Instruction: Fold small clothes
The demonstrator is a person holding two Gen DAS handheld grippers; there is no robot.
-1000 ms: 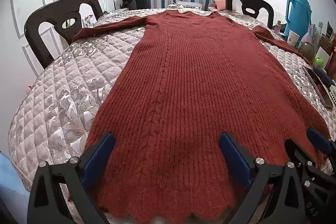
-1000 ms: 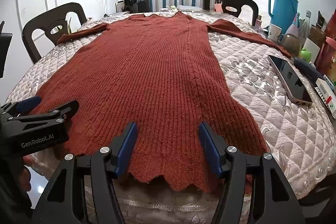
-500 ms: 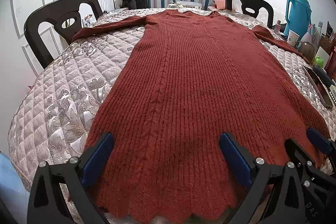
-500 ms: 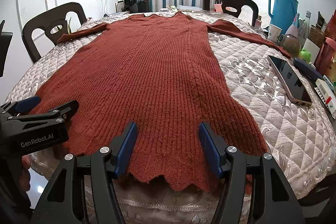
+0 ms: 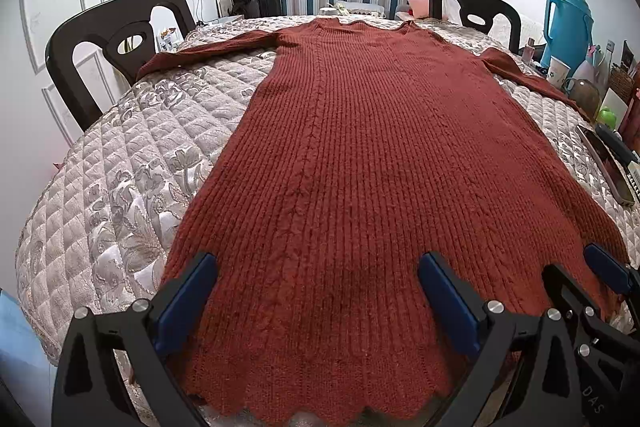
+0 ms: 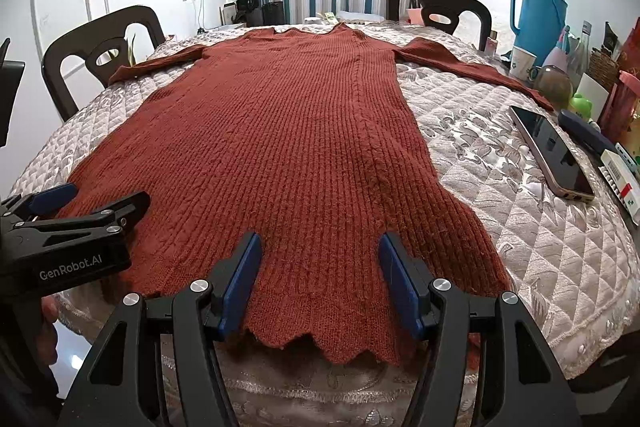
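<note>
A rust-red knitted dress [image 5: 360, 155] lies flat on the quilted table, neck at the far end, both sleeves spread out, scalloped hem at the near edge. It also shows in the right wrist view [image 6: 288, 147]. My left gripper [image 5: 318, 267] is open and hovers over the hem's left part, its blue fingers wide apart. My right gripper [image 6: 320, 263] is open over the hem's right part. The left gripper shows from the side in the right wrist view [image 6: 80, 203]. The right gripper's fingers [image 5: 608, 271] show at the right edge of the left wrist view.
The table has a grey quilted floral cover [image 5: 120, 167]. A phone [image 6: 552, 151] lies right of the dress. A blue thermos [image 6: 540, 11], cups, bottles and boxes crowd the right edge. Dark chairs stand at the far left [image 5: 116, 39] and far right [image 6: 440, 7].
</note>
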